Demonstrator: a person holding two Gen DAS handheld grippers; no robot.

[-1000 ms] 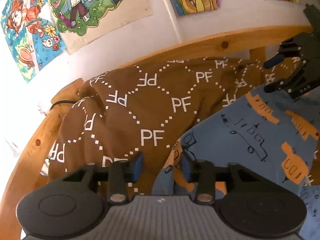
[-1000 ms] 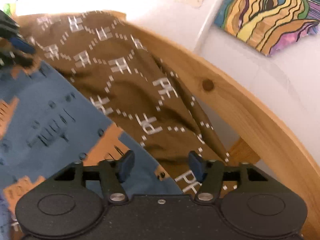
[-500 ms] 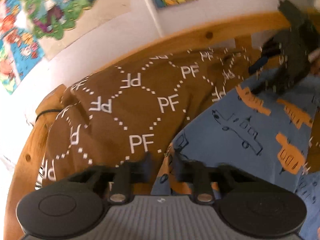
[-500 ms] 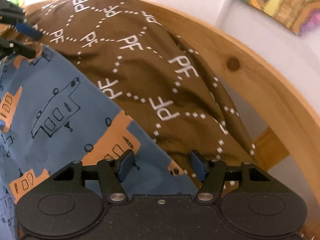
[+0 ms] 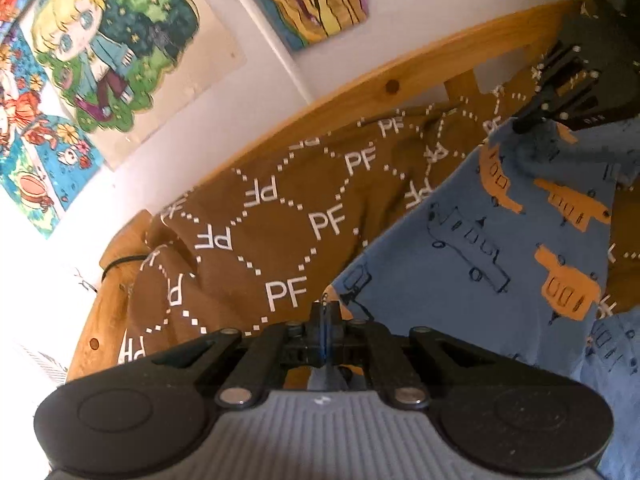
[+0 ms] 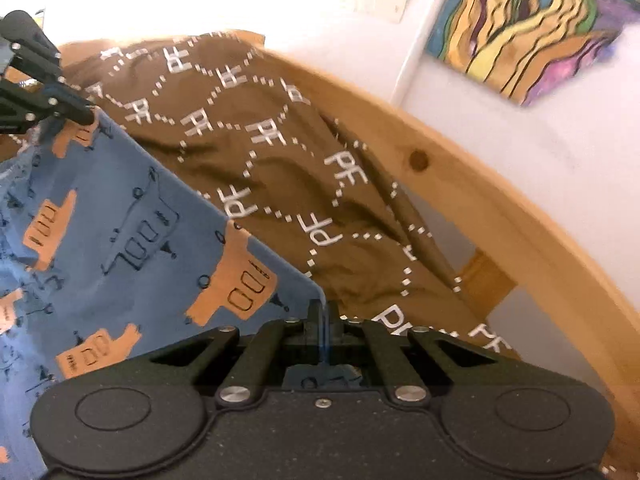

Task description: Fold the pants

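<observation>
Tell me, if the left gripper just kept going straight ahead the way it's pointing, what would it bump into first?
Probably the brown PF-printed blanket. The left gripper is shut on a corner of the blue pants, and the blanket lies just past its tips, ahead of the wooden bed rail. Depth is hard to judge.

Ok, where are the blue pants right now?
The blue pants lie on the brown PF blanket, near the wooden rail, pinched at one edge by the left gripper and right gripper.

The right gripper is clamped on a corner of the blue pants; the left gripper pinches another corner over the brown blanket.
</observation>
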